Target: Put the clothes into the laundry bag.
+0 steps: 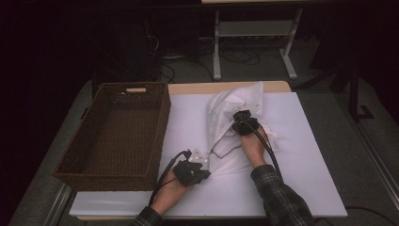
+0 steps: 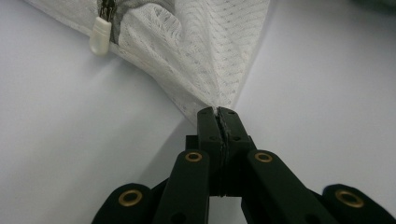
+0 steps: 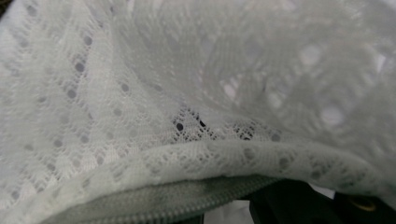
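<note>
Overhead, the white mesh bag (image 1: 235, 122) is lying on the white mat (image 1: 306, 160), running from centre toward twelve o'clock. The wicker basket (image 1: 117, 134) is sitting at nine o'clock, well apart from the bag. The left gripper (image 1: 203, 170) is resting at six o'clock, pinching the bag's near corner. The right gripper (image 1: 240, 123) is lying on the bag at about one o'clock from the left one, its fingertips buried in mesh.

Looking along the left gripper (image 2: 218, 112), its jaws are pressing together on a gathered corner of the bag (image 2: 201, 56). A white zip pull (image 2: 100, 36) is hanging at eleven o'clock.

Looking along the right gripper, mesh is draping close over the lens, with the grey zip (image 3: 177, 198) running along six o'clock. Its jaws are hidden under cloth, seemingly closed; whether they are clamping mesh I cannot tell.
</note>
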### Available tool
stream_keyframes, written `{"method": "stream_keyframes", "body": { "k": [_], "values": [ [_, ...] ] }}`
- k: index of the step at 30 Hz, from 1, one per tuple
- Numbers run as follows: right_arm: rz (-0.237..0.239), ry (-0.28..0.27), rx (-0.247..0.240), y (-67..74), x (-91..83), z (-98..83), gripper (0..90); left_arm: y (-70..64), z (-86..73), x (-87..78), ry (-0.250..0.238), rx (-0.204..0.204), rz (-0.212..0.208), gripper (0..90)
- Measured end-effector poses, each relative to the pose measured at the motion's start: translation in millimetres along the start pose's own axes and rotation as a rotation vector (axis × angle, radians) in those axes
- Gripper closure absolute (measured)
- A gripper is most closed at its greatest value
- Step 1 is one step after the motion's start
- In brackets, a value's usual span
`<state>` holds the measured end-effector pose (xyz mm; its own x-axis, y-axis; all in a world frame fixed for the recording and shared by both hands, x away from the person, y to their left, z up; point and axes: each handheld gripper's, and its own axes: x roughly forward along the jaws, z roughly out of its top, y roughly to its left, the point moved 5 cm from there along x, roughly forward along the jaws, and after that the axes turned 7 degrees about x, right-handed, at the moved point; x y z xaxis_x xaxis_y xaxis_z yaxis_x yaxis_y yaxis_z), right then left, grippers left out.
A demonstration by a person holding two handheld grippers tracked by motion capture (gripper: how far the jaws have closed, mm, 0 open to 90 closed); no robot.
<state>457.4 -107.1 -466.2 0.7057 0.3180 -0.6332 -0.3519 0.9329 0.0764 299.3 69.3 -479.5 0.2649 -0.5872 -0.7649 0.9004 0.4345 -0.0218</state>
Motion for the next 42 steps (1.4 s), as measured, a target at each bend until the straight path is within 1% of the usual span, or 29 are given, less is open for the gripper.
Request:
{"method": "stream_keyframes", "body": {
  "k": [2, 5, 9, 10, 12, 13, 16, 18, 20, 22, 25, 26, 28, 32, 34, 38, 40, 42],
  "values": [
    [0.007, -0.005, 0.001, -0.1, -3.6, -0.9, 83.0, 0.1, 0.0, 0.0, -0.001, 0.001, -0.001, 89.3],
    [0.026, -0.008, 0.005, -1.1, -10.9, -3.7, 77.7, -0.3, 0.1, 0.4, -0.006, -0.001, 0.002, 89.3],
    [0.052, -0.017, 0.008, -3.7, -22.6, -6.9, 66.7, -0.1, -0.1, 0.3, -0.004, 0.001, -0.001, 89.2],
    [0.068, -0.016, 0.008, -3.6, -25.4, -7.4, 63.5, 0.0, -0.2, 0.0, -0.001, 0.003, -0.001, 89.2],
    [0.072, -0.021, -0.006, -4.1, -32.4, -8.7, 58.7, -0.1, -0.3, 0.0, 0.000, 0.006, 0.000, 89.2],
    [0.085, -0.021, -0.008, -4.0, -36.0, -9.5, 56.9, -0.3, -0.2, 0.0, 0.001, 0.007, 0.001, 89.2],
    [0.110, -0.020, -0.016, -4.6, -48.1, -13.3, 53.3, -0.2, -0.3, 0.0, -0.001, 0.005, 0.000, 89.2],
    [0.125, -0.006, -0.024, -6.4, -56.3, -17.0, 51.0, 0.0, -0.3, 0.1, -0.002, 0.004, -0.001, 89.1],
    [0.138, -0.010, -0.040, -8.4, -63.9, -20.5, 51.0, 0.0, -0.4, 0.1, -0.002, 0.004, -0.001, 89.1],
    [0.148, 0.000, -0.041, -10.4, -70.2, -24.5, 49.6, 0.1, -0.3, 0.0, -0.002, 0.006, 0.000, 89.1],
    [0.158, 0.005, -0.055, -15.9, -81.5, -31.2, 49.2, 0.3, -0.4, -0.1, 0.000, 0.007, 0.000, 89.1],
    [0.163, 0.005, -0.055, -18.0, -85.2, -33.0, 48.8, 0.4, -0.4, -0.1, 0.000, 0.008, 0.000, 89.1],
    [0.169, 0.021, -0.056, -22.0, -91.0, -36.4, 48.1, 0.3, -0.5, -0.1, 0.000, 0.004, -0.002, 89.1],
    [0.170, 0.007, -0.054, -31.4, -106.7, -41.1, 48.1, -0.2, -0.4, 0.0, -0.001, 0.006, 0.001, 89.0],
    [0.172, -0.006, -0.042, -38.1, -116.1, -43.2, 48.1, 0.1, -0.4, 0.0, -0.003, 0.003, -0.002, 89.1],
    [0.141, -0.019, -0.039, -55.4, -131.8, -50.0, 47.8, 0.1, -0.4, 0.1, -0.004, 0.006, 0.000, 89.1],
    [0.120, -0.017, -0.030, -66.8, -135.5, -53.7, 47.4, 0.1, -0.5, 0.0, -0.002, 0.006, -0.001, 89.1],
    [0.114, -0.005, -0.010, -78.0, -135.3, -58.4, 46.6, 0.0, -0.4, 0.1, -0.002, 0.006, 0.000, 89.1]
  ]
}}
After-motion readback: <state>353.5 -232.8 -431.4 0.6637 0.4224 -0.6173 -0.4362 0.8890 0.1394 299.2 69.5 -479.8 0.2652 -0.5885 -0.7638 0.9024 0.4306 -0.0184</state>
